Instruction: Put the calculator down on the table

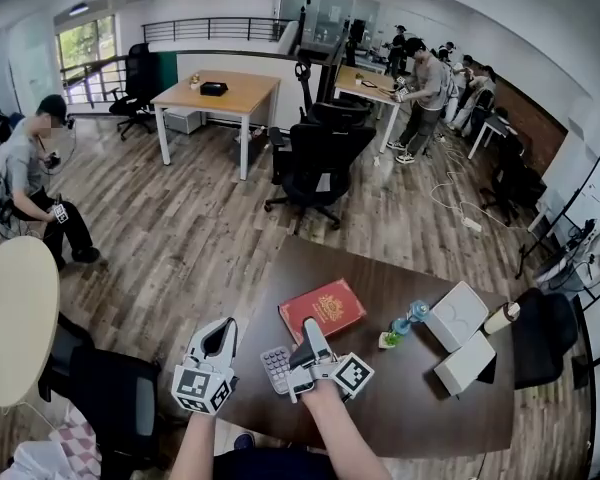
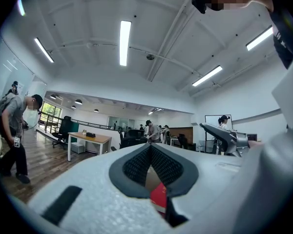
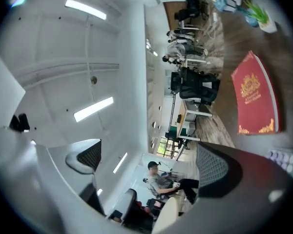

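The calculator [image 1: 274, 366] lies keys-up on the dark table [image 1: 400, 408], just nearer the person than the red book [image 1: 323, 309] and close to the table's near edge. It appears to lie flat on the wood, so the put-down looks as good as done.

The right gripper [image 1: 310, 343] hangs just beside the calculator, on the side toward the book's near corner, and it is rolled onto its side. In the right gripper view its jaws stand wide apart with only the room beyond showing between them. The calculator's keys peek in outside one jaw, not inside the gap. That spread fits a gripper letting go, leaving the calculator free.

The left gripper [image 1: 220, 330] sits farther from the book, off the table's near-left corner. Its jaws are closed together on nothing, with a sliver of the book showing through below the pads. It seems parked clear of the work.

Beyond the book, a small potted plant [image 1: 390, 339] and two white boxes [image 1: 457, 316] stand well apart from the calculator.
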{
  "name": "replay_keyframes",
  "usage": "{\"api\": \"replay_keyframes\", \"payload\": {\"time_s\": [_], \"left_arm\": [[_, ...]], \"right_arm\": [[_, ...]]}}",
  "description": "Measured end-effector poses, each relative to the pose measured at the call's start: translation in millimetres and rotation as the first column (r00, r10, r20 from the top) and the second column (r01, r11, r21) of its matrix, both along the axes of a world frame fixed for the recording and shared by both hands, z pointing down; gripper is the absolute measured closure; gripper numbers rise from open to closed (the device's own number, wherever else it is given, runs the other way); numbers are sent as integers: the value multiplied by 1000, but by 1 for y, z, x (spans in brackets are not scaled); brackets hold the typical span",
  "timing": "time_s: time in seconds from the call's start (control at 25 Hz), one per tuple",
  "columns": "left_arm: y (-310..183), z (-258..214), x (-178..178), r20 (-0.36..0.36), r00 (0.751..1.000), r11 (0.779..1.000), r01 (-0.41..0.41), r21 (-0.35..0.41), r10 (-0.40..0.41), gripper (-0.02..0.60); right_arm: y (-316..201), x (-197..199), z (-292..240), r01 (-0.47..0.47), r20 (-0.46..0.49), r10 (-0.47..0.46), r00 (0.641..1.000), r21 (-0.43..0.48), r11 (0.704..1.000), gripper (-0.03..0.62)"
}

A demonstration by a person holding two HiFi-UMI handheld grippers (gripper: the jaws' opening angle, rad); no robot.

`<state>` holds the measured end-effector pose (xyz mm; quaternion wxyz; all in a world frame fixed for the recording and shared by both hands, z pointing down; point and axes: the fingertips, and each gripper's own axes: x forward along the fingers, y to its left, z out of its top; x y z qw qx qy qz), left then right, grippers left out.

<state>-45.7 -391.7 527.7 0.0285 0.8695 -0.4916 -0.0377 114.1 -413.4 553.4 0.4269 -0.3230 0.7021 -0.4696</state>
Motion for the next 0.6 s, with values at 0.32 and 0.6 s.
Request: {"api": "replay_keyframes", "payload": {"time_s": [0.32, 0.6], "left_arm": [[-1, -1, 3, 7, 1000, 1000, -4, 1, 4, 585], [-1, 1, 3, 5, 1000, 1000, -2, -1, 2, 584]], "right_arm": [[5, -3, -26, -29, -612, 131, 780, 174, 984, -7], [7, -9, -20, 31, -917, 251, 309, 274, 961, -7]]}}
